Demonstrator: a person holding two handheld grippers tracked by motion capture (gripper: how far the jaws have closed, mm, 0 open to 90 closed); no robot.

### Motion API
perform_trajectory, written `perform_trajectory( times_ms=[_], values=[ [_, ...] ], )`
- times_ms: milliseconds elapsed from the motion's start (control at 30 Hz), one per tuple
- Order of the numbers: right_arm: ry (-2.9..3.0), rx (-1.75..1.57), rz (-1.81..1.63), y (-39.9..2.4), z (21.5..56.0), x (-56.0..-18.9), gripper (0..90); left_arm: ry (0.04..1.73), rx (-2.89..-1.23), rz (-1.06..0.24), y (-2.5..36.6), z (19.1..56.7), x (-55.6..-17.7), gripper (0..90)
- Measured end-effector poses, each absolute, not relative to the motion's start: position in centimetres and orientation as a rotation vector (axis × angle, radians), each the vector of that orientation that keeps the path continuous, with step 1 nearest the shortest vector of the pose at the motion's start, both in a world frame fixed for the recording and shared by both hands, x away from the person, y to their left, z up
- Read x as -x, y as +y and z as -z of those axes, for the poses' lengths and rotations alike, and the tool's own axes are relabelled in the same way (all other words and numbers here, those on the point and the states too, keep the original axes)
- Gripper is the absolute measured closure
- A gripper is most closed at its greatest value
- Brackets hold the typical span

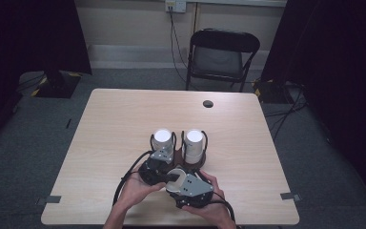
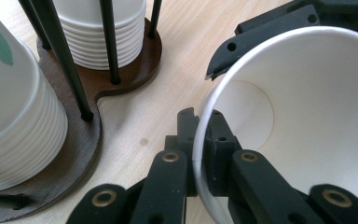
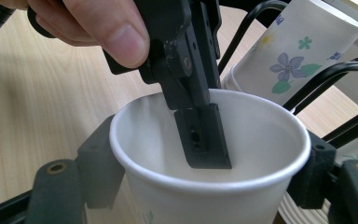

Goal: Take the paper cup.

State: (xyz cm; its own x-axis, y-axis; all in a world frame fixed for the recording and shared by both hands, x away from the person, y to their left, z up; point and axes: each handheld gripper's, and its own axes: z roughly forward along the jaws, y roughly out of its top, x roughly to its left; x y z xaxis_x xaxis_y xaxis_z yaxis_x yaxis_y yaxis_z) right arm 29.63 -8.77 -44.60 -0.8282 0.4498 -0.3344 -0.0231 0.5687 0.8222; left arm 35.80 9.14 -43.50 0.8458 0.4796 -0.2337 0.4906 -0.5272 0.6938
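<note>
1. High view: a light wooden tabletop (image 1: 124, 124) carries a dark wooden holder (image 1: 190, 164) with thin black rods, in which two stacks of white paper cups stand side by side, the left stack (image 1: 163, 139) and the right stack (image 1: 194, 143). Just in front of the holder, near the person's edge of the tabletop, both hands meet around a single paper cup (image 1: 175, 177). The left hand (image 1: 136, 188) bears the left claw (image 1: 164, 177), and the right hand (image 1: 205, 202) bears the right claw (image 1: 181, 183). A folding chair (image 1: 221, 55) stands beyond the far edge.

2. Left gripper view: the left claw (image 2: 200, 140) is pinched narrow on the rim of the paper cup (image 2: 307, 107), one jaw outside the wall and one inside it. The cup lies tilted with its open mouth toward the camera. A jaw of the right claw (image 2: 261, 37) lies against the cup's outer wall. To the left, the holder (image 2: 74, 135) rests on the tabletop (image 2: 177, 70) with both stacks of cups between its rods.

3. Right gripper view: the right claw (image 3: 205, 172) clasps the paper cup (image 3: 209, 196) across its width just below the rim, a pad touching the wall on either side. The left claw (image 3: 200, 121) comes down from above, one jaw reaching inside the cup. A thumb (image 3: 107, 28) grips that claw's body. Flower-printed cups (image 3: 289, 51) stand behind, on the right.
</note>
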Motion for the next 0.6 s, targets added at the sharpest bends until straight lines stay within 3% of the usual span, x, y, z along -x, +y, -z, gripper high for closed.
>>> perform_trajectory(
  times_ms=[600],
  values=[
    [2.271,-0.391,-1.252,-8.98,44.61,-29.66,28.7,0.69,-2.137,0.001,10.0,43.39,-35.65,83.5]
  ],
)
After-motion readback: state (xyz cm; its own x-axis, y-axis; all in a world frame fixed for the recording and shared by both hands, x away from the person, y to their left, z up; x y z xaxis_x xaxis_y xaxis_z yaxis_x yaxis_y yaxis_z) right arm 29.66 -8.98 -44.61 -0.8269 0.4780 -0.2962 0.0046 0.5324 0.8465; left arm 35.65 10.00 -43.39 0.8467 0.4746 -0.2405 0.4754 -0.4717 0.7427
